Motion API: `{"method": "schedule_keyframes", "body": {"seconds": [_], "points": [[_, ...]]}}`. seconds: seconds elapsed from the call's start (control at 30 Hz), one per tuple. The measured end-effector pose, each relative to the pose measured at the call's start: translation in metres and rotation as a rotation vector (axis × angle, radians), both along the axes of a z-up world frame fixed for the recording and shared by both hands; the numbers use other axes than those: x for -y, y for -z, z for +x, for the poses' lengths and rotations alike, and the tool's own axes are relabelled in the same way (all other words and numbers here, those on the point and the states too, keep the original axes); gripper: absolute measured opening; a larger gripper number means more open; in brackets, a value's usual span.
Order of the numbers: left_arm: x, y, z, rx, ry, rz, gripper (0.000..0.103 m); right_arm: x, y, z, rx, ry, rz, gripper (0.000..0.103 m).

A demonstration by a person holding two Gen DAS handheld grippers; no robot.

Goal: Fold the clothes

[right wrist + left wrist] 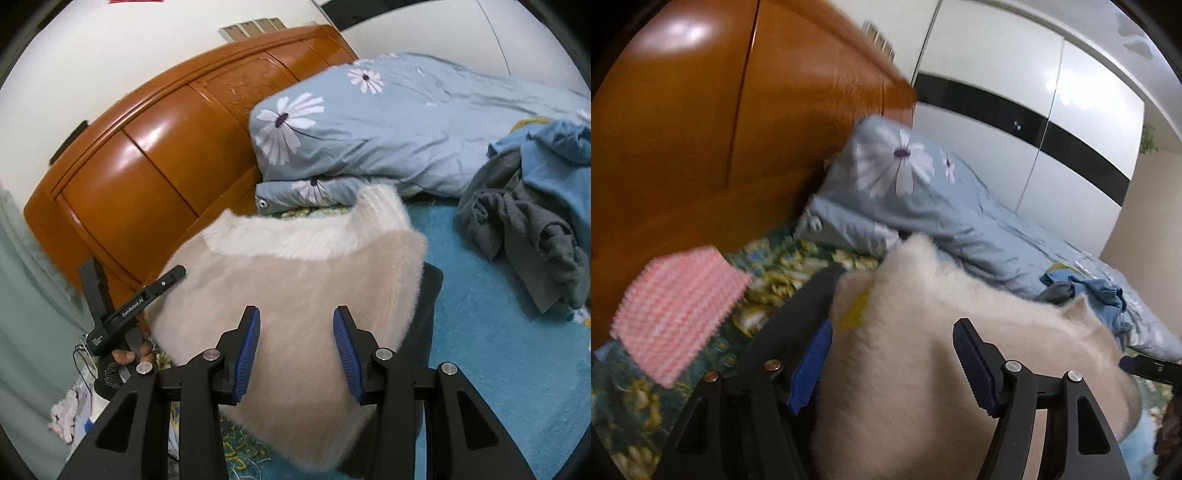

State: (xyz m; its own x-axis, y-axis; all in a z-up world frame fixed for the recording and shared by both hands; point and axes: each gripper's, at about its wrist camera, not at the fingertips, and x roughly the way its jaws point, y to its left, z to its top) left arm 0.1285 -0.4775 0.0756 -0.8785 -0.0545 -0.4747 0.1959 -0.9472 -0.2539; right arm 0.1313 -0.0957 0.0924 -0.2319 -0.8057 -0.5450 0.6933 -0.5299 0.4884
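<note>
A fluffy cream sweater (295, 280) with a white collar lies folded on the bed, on top of a dark garment (424, 332). It also shows in the left wrist view (942, 350). My right gripper (297, 350) is open just above the sweater, holding nothing. My left gripper (892, 363) is open over the sweater's left side; it also shows from the side in the right wrist view (173, 275). A folded pink checked cloth (679, 314) lies left of the sweater.
A wooden headboard (147, 155) stands behind. A blue flowered pillow and duvet (369, 125) lie at the back. A heap of grey and blue clothes (528, 206) sits at the right on a teal sheet (498, 350). A white wardrobe (1034, 92) is beyond.
</note>
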Motion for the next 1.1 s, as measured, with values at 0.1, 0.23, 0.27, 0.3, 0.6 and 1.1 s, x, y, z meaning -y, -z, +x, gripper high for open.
{"method": "schedule_keyframes", "body": {"seconds": [0.1,0.23,0.27,0.3,0.6,1.1], "points": [[-0.018,-0.008,0.016,-0.055,-0.018,-0.009,0.077,-0.010,-0.002,0.014,-0.052,0.012,0.001,0.043],[-0.046,-0.002,0.042,-0.088,-0.041,-0.008,0.082,-0.028,0.006,0.032,-0.087,0.030,0.014,0.043],[-0.052,0.001,0.046,-0.086,-0.048,-0.021,0.082,-0.031,0.010,0.036,-0.093,0.033,0.023,0.043],[-0.060,0.003,0.051,-0.082,-0.056,-0.038,0.082,-0.034,0.013,0.041,-0.099,0.035,0.033,0.043],[-0.103,0.052,0.076,0.029,-0.087,-0.029,0.091,-0.051,0.044,0.070,-0.127,0.055,0.088,0.043],[-0.131,0.113,0.074,0.143,-0.117,0.033,0.103,-0.053,0.095,0.094,-0.157,0.095,0.176,0.061]]}}
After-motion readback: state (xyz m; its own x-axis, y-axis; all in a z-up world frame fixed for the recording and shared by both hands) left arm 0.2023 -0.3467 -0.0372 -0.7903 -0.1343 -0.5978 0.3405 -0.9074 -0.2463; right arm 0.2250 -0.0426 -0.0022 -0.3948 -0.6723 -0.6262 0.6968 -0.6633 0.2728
